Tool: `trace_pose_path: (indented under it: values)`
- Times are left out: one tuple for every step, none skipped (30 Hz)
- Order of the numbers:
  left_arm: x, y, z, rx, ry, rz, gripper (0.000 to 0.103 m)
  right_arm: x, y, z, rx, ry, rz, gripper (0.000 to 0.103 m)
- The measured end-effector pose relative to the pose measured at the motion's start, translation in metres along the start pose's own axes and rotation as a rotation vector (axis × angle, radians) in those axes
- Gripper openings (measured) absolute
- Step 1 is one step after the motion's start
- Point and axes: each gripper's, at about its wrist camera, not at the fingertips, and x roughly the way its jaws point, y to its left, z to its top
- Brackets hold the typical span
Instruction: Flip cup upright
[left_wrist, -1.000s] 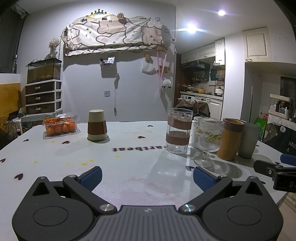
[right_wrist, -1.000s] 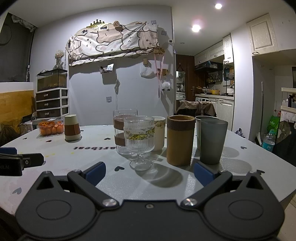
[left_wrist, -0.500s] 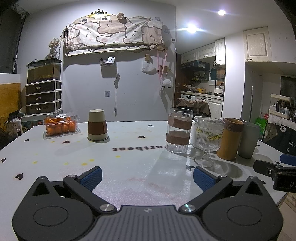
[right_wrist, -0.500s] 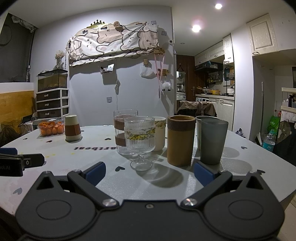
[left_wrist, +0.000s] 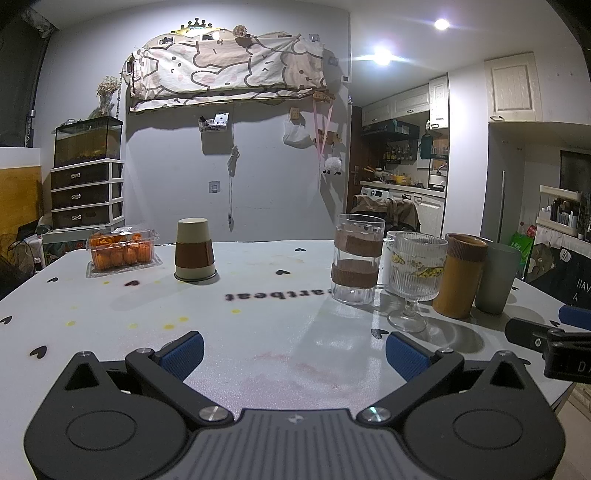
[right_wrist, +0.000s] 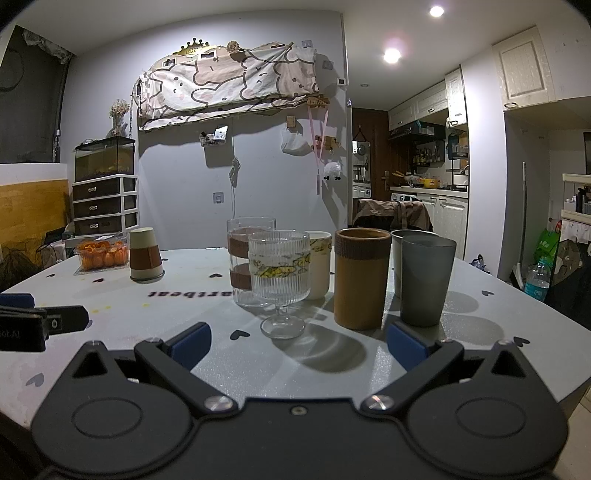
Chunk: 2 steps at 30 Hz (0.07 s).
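A beige cup with a brown sleeve (left_wrist: 194, 249) stands upside down on the white table (left_wrist: 258, 317), far left of centre; it also shows in the right wrist view (right_wrist: 145, 255). My left gripper (left_wrist: 293, 352) is open and empty, low over the table's near part, well short of the cup. My right gripper (right_wrist: 299, 341) is open and empty, facing the group of upright cups. Each gripper shows at the edge of the other's view.
Upright on the right: a clear glass with brown bands (left_wrist: 356, 258), a ribbed stemmed glass (left_wrist: 415, 280), a white mug (right_wrist: 319, 264), a brown tumbler (left_wrist: 461, 275) and grey cups (right_wrist: 424, 280). A plastic box of oranges (left_wrist: 120, 251) sits beside the upturned cup.
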Motion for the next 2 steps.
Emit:
trace_pose_path:
  values:
    - [0.0001, -0.0005, -0.0001, 0.0, 0.0, 0.0, 0.103, -0.0001, 0.0009, 0.0, 0.0, 0.0, 0.0, 0.102]
    - [-0.0003, 0.0006, 0.0001, 0.001, -0.001, 0.0, 0.103, 0.0002, -0.0001, 0.0, 0.001, 0.001, 0.0, 0.102]
